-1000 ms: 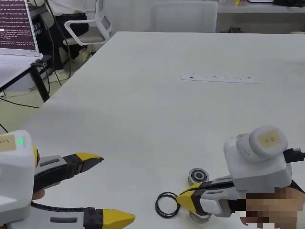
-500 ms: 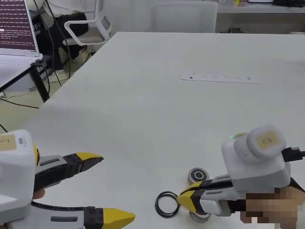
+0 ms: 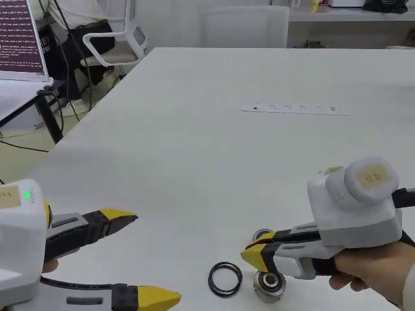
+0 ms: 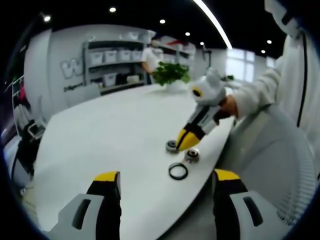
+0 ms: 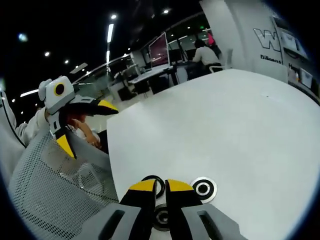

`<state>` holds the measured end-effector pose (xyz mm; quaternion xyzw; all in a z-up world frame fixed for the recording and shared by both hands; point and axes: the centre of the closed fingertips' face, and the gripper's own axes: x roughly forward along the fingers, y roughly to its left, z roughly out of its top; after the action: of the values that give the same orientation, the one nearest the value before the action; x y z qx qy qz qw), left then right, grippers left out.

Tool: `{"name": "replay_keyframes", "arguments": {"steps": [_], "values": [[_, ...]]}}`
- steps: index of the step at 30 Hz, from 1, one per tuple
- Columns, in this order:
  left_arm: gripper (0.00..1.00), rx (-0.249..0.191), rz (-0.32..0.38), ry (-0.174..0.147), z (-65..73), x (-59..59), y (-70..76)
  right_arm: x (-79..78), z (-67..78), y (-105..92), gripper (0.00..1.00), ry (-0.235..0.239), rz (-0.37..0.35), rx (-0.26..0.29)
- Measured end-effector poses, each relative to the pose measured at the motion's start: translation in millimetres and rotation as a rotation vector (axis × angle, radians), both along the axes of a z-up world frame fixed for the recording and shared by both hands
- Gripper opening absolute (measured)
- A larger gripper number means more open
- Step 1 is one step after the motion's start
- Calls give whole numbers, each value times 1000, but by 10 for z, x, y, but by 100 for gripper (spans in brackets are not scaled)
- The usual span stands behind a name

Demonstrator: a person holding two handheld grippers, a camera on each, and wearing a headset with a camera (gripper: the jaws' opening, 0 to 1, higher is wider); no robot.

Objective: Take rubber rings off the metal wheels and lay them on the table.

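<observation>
- Right tongs (image 3: 249,256), head view: tips pressed together, nothing that I can see between them, poised just above the near wheel (image 3: 269,284). The far wheel (image 3: 261,234) peeps out behind them.
- Same view: left tongs (image 3: 146,257) are spread wide and empty at the bench (image 3: 194,149) edge, well apart from the work. One ring (image 3: 225,278) lies flat on the bench just beside the near wheel, clear of it.
- Left gripper view: my left tongs (image 4: 166,176) gape towards the ring (image 4: 178,171). Beyond it both wheels sit close together, with the right tongs' yellow tip over them.
- Right gripper view: right tongs (image 5: 161,186) show only a hairline gap. The near wheel (image 5: 162,217) is under them, the ring (image 5: 154,181) is partly hidden behind one tip, and the far wheel (image 5: 203,188) is off to the side.
- Step, as I judge it: one ring is off and laid down, and a wheel is next. I cannot tell whether either wheel wears a ring.
- The next move calls for parting the right tongs enough to catch a rubber edge. The left should come in to pin the wheel so it doesn't roll or lift.
</observation>
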<state>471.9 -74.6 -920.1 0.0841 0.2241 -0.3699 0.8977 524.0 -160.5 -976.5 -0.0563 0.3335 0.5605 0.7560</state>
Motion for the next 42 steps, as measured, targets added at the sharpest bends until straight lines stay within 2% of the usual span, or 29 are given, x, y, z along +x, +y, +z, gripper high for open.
{"name": "replay_keyframes", "arguments": {"steps": [4,8,12,14,17,26,29,33,39,42], "values": [[77,5,-9,-2,3,-7,-15,16,155,4,4,-20,-2,31],[78,6,-11,-7,11,-4,-16,45,359,-9,6,-76,10,63],[78,7,-17,-5,11,-7,-22,0,495,-44,11,-91,36,84],[79,10,-20,-5,9,-8,-24,-26,563,-68,14,-114,53,89],[81,7,-22,-3,9,-6,-26,-49,686,-114,21,-134,58,109],[85,-2,-28,5,3,-5,-39,-155,945,-375,51,-138,45,161],[86,-6,-34,10,-2,-7,-46,-191,980,-463,60,-149,46,157],[89,-4,-35,7,-4,-1,-46,-229,940,-669,69,-180,42,109],[93,-26,-30,12,4,4,-49,-246,897,-932,80,-204,11,85],[98,-57,-31,29,10,-5,-68,-246,840,-1040,84,-207,-1,69]]}}
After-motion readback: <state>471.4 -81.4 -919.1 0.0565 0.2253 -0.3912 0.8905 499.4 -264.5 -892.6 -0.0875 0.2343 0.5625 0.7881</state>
